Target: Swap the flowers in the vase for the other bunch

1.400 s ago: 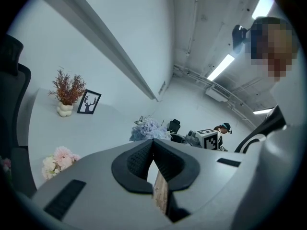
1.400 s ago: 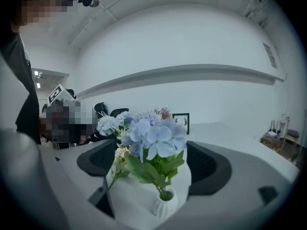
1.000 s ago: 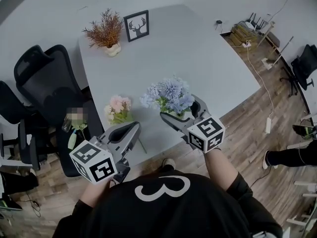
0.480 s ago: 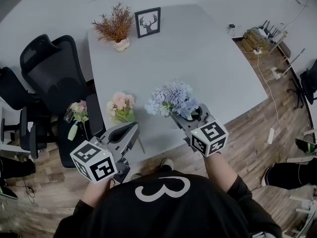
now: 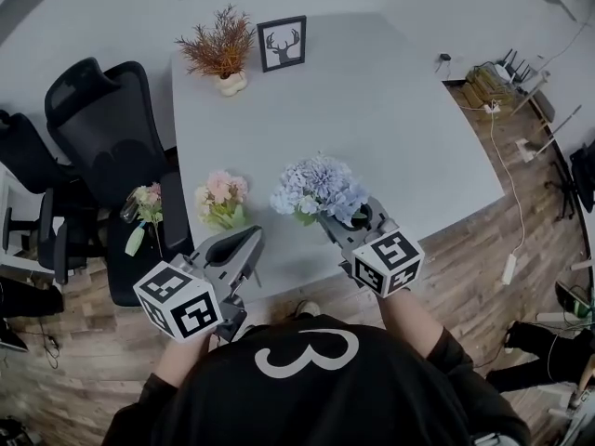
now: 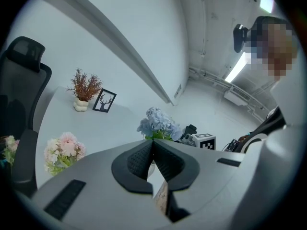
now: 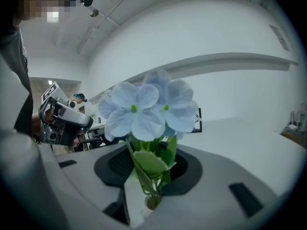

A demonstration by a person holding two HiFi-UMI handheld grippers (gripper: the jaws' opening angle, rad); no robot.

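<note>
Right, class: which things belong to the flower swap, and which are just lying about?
Part of the job: blue flowers, vase, pink bunch.
Lying about: dried plant, deer picture, office chair, small posy beside it.

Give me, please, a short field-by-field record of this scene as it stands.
right gripper: jaws have just been closing on the stems of the blue flowers
blue flowers: upright, near the table's front edge
left gripper: jaws together, nothing between them
pink bunch: lying on the table, just beyond the left gripper
far end: dried plant in a small pot, deer picture beside it
</note>
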